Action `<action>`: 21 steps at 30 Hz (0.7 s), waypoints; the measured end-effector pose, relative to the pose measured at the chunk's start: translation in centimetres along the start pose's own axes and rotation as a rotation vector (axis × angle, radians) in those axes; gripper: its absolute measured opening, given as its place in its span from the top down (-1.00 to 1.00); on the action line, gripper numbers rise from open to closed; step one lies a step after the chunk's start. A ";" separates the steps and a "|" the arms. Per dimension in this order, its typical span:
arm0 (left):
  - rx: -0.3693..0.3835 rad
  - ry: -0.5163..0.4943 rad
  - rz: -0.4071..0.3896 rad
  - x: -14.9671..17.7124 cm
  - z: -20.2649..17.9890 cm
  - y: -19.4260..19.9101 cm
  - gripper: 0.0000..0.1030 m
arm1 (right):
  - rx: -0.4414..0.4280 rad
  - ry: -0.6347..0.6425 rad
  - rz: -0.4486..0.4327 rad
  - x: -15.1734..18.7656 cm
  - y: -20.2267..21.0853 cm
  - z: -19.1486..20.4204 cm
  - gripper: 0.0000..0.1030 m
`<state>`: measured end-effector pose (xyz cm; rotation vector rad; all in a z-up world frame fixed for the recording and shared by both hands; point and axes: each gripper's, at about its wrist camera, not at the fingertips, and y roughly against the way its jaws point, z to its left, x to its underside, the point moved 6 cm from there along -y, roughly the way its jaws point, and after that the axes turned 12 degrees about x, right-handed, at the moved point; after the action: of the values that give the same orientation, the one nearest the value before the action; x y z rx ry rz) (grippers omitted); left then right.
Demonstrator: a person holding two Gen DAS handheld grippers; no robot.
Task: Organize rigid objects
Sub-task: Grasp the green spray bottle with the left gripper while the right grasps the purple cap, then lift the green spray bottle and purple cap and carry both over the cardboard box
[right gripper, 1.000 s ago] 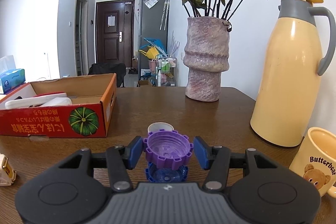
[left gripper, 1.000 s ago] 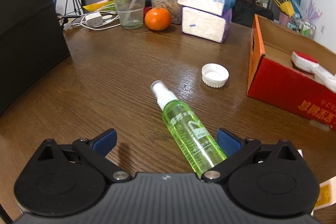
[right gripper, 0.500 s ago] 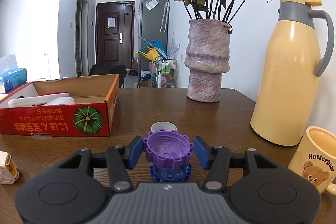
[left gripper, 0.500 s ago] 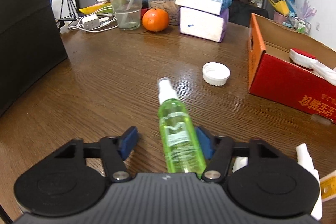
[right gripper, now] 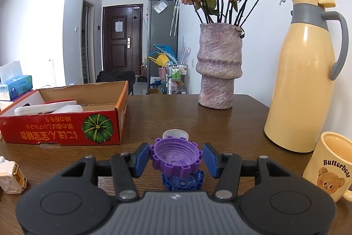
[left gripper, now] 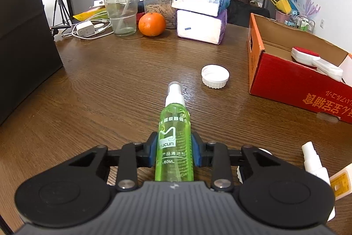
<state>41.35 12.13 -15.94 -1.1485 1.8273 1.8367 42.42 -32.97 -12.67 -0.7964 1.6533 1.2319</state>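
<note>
My left gripper [left gripper: 175, 147] is shut on a green spray bottle [left gripper: 175, 124], both blue pads pressing its sides. The bottle lies along the fingers, white nozzle pointing away over the wooden table [left gripper: 110, 91]. A white cap [left gripper: 215, 76] sits beyond it, left of the red cardboard box [left gripper: 297, 89]. In the right wrist view my right gripper [right gripper: 176, 158] is shut on a purple toothed cap [right gripper: 175, 155], open side up. A blue toothed cap [right gripper: 182, 183] lies on the table just under it, and a white cap [right gripper: 175, 133] lies behind. The red box [right gripper: 66, 127] stands to the left.
At the table's far side stand a glass [left gripper: 122, 14], an orange [left gripper: 151, 24] and stacked tissue packs [left gripper: 201, 14]. A white spray bottle [left gripper: 314, 162] lies by my left gripper. A vase [right gripper: 219, 72], a yellow flask [right gripper: 303, 80] and a bear mug [right gripper: 332, 164] stand to the right.
My left gripper's jaws closed from wide open onto the green bottle, which swung from slanting to straight along the fingers. The right gripper kept its grip on the purple cap.
</note>
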 end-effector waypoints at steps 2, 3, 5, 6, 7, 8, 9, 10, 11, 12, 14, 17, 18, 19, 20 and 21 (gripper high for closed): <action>0.002 -0.002 0.002 0.0 0.0 0.0 0.39 | 0.003 -0.003 0.002 0.1 0.1 0.0 -0.03; 0.001 -0.004 0.003 0.0 0.0 0.0 0.39 | 0.002 -0.005 0.002 0.1 0.1 0.0 -0.03; 0.001 -0.004 0.005 0.0 0.1 0.0 0.39 | 0.000 -0.009 -0.003 0.0 0.3 0.0 -0.03; 0.001 -0.004 0.004 0.0 0.1 0.0 0.39 | 0.000 -0.010 -0.005 0.0 0.5 0.1 -0.03; 0.001 -0.003 0.002 -0.1 0.1 0.1 0.39 | -0.002 -0.011 -0.008 0.0 0.6 0.2 -0.03; 0.001 -0.002 0.000 -0.1 0.1 0.2 0.39 | -0.004 -0.011 -0.010 0.0 0.7 0.2 -0.03; 0.002 0.000 -0.003 -0.1 0.2 0.3 0.39 | -0.005 -0.012 -0.011 0.0 0.8 0.3 -0.03; 0.004 0.000 -0.006 -0.1 0.2 0.4 0.39 | -0.006 -0.013 -0.012 0.1 0.9 0.4 -0.03; 0.005 -0.002 -0.009 -0.1 0.2 0.5 0.39 | -0.007 -0.013 -0.012 0.1 1.0 0.4 -0.03; 0.006 -0.003 -0.012 -0.2 0.2 0.6 0.39 | -0.008 -0.013 -0.013 0.1 1.1 0.5 -0.02; 0.010 -0.005 -0.022 -0.2 0.2 1.0 0.39 | -0.010 -0.013 -0.014 0.2 1.3 0.7 -0.02; 0.018 -0.009 -0.038 -0.2 0.0 1.5 0.39 | -0.017 -0.017 -0.014 0.3 1.7 1.0 -0.03; 0.021 -0.010 -0.043 -0.2 0.0 1.7 0.39 | -0.019 -0.018 -0.013 0.3 1.8 1.1 -0.03; 0.026 -0.011 -0.047 -0.2 -0.1 1.9 0.39 | -0.021 -0.018 -0.013 0.4 1.9 1.3 -0.03; 0.031 -0.012 -0.051 -0.2 -0.2 2.1 0.39 | -0.024 -0.017 -0.012 0.5 2.1 1.5 -0.03; 0.038 -0.015 -0.055 -0.1 -0.3 2.4 0.39 | -0.028 -0.016 -0.011 0.5 2.2 1.6 -0.03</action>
<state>39.87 11.52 -14.14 -1.1568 1.7964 1.7682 40.77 -30.74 -12.49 -0.8099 1.6199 1.2525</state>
